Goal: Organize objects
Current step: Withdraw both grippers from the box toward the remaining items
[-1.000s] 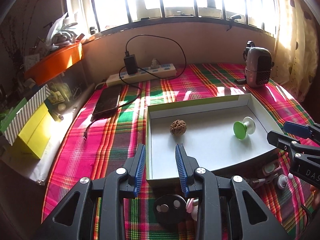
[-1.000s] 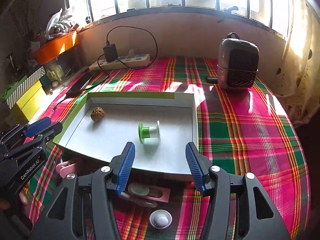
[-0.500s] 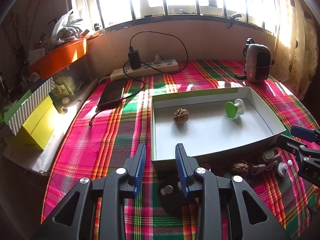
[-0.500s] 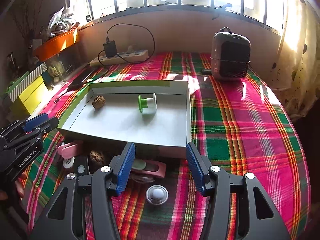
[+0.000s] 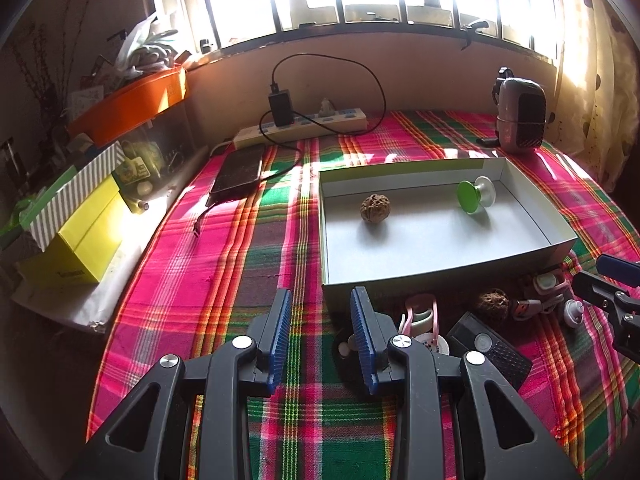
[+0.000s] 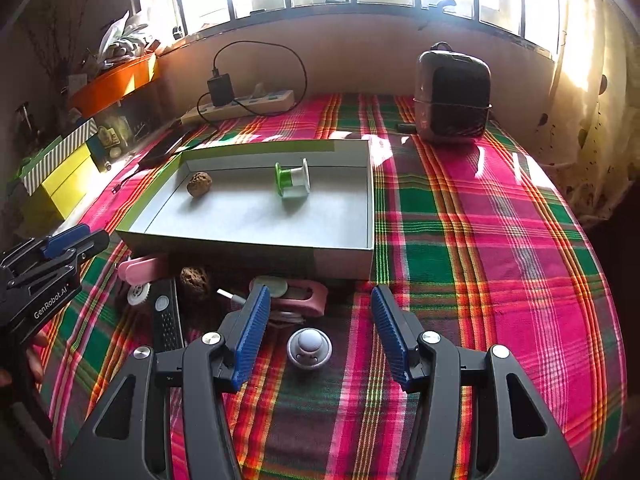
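Plaid cloth in pink, green and red covers the worktop [image 6: 500, 240], with wide bare room to the right of the shallow white box [image 6: 340, 258] that holds a walnut [image 6: 199, 183] and a green spool [image 6: 292, 179] well apart. Along the box's near wall crowd a black remote [image 6: 166, 316], a second walnut [image 6: 195, 278], a pink case [image 6: 308, 300] and a round white knob [image 6: 309, 348]. The left hand-held gripper [image 5: 320, 330] hangs open and empty beside the box's near-left corner, the right hand-held gripper [image 6: 318, 326] open, straddling the knob from above without touching.

Both wrist views toward shared tray [image 5: 440, 276]
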Demonstrator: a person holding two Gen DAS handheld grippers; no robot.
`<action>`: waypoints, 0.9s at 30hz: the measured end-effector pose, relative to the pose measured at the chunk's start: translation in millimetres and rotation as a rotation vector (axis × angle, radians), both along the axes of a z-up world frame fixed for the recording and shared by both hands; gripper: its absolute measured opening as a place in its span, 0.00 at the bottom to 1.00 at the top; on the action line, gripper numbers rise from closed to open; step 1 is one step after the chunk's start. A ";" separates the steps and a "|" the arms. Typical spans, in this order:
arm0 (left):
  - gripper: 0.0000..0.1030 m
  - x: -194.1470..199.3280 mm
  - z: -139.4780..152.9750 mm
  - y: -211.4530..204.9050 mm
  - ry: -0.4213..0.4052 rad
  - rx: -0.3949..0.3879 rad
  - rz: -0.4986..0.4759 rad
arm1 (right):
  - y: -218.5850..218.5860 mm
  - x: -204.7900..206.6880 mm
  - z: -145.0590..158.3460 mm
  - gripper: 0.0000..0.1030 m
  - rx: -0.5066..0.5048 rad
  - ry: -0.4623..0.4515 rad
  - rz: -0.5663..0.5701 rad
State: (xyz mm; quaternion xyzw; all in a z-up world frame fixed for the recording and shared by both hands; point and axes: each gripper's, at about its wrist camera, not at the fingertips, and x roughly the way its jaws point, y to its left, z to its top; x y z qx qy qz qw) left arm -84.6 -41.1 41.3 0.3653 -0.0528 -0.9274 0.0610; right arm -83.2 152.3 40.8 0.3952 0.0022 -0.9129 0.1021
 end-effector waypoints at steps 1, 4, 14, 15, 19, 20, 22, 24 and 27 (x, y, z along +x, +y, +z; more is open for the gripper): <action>0.28 0.9 -0.3 -0.5 -0.002 0.003 0.000 | 0.7 0.8 -0.6 0.52 0.000 -0.001 -0.001; 0.28 4.7 -1.7 -2.5 -0.001 0.012 -0.010 | 3.7 2.8 -2.0 0.52 -0.001 -0.005 -0.005; 0.28 14.9 -12.9 -16.5 -0.034 0.080 -0.046 | 13.0 8.5 -10.8 0.52 -0.010 -0.028 -0.018; 0.28 16.1 -14.5 -17.8 -0.039 0.097 -0.061 | 13.9 8.7 -11.7 0.52 -0.012 -0.031 -0.017; 0.28 17.5 -21.6 -24.9 -0.077 0.197 -0.085 | 15.6 8.7 -16.9 0.52 -0.014 -0.047 -0.009; 0.30 17.6 -22.8 -26.2 -0.082 0.216 -0.090 | 15.4 8.6 -18.3 0.52 -0.016 -0.054 -0.006; 0.33 18.3 -24.3 -28.2 -0.088 0.257 -0.099 | 14.5 8.4 -20.6 0.52 -0.018 -0.063 0.003; 0.33 17.8 -25.8 -30.0 -0.093 0.285 -0.102 | 12.5 7.8 -22.8 0.52 -0.020 -0.071 0.012; 0.33 16.5 -28.6 -29.8 -0.105 0.293 -0.107 | 9.1 6.3 -25.3 0.52 -0.015 -0.079 0.026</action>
